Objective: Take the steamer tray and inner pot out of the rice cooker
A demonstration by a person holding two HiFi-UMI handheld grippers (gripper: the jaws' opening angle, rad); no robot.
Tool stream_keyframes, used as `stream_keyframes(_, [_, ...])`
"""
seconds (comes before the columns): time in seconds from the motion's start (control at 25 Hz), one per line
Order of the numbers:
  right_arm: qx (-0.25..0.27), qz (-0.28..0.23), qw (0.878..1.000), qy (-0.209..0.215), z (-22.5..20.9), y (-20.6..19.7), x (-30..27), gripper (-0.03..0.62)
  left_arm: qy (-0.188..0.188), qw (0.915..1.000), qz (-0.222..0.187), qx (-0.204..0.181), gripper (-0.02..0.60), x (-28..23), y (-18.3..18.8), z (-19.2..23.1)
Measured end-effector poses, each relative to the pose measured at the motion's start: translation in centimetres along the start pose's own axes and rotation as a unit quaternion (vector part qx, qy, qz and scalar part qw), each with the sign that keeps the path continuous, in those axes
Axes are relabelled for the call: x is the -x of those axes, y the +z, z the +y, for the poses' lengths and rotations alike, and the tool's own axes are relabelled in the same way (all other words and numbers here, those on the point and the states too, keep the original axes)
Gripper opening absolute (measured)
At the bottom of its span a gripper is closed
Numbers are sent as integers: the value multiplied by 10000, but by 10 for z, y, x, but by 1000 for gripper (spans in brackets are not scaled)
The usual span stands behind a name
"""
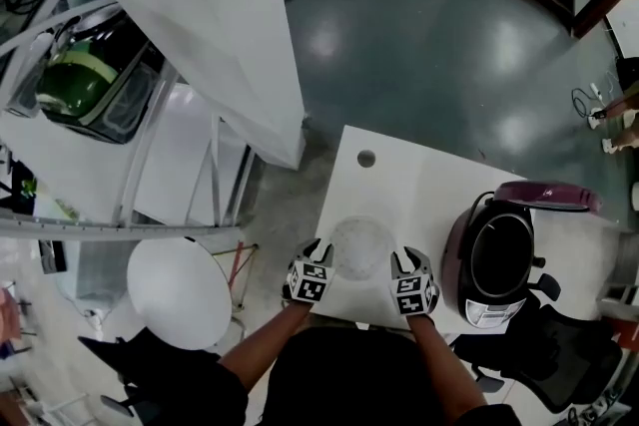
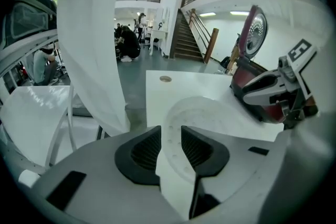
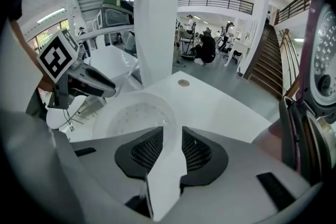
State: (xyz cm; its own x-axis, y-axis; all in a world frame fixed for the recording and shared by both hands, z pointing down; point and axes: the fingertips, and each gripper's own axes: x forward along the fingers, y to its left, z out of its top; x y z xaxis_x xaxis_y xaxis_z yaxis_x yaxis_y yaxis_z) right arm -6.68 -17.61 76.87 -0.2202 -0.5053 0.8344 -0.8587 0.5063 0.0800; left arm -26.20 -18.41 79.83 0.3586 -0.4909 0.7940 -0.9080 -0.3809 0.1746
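The translucent white steamer tray [image 1: 361,244] lies on the white table [image 1: 399,185], between my two grippers. My left gripper [image 1: 321,252] is at its left rim and my right gripper [image 1: 407,260] at its right rim. In the left gripper view the left gripper [image 2: 170,139] has its pads apart, with the tray [image 2: 205,113] showing through the gap, not pinched. In the right gripper view the right gripper [image 3: 172,147] is likewise open over the tray [image 3: 134,115]. The maroon rice cooker [image 1: 499,269] stands to the right with its lid [image 1: 549,195] raised. The dark inner pot [image 1: 502,254] sits inside.
A round hole [image 1: 366,158] marks the table's far part. A tall white panel [image 1: 200,15] rises off the table's left side, with a round white tabletop [image 1: 180,292] below it. A black chair [image 1: 539,354] is near the cooker at the right.
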Motion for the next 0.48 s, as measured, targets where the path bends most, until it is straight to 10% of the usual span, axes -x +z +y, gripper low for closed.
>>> stream_keyframes(0.48, [-675, -1495, 9864, 86, -38, 33, 123, 11, -465, 9809, -1871, 268, 15, 76, 96, -110])
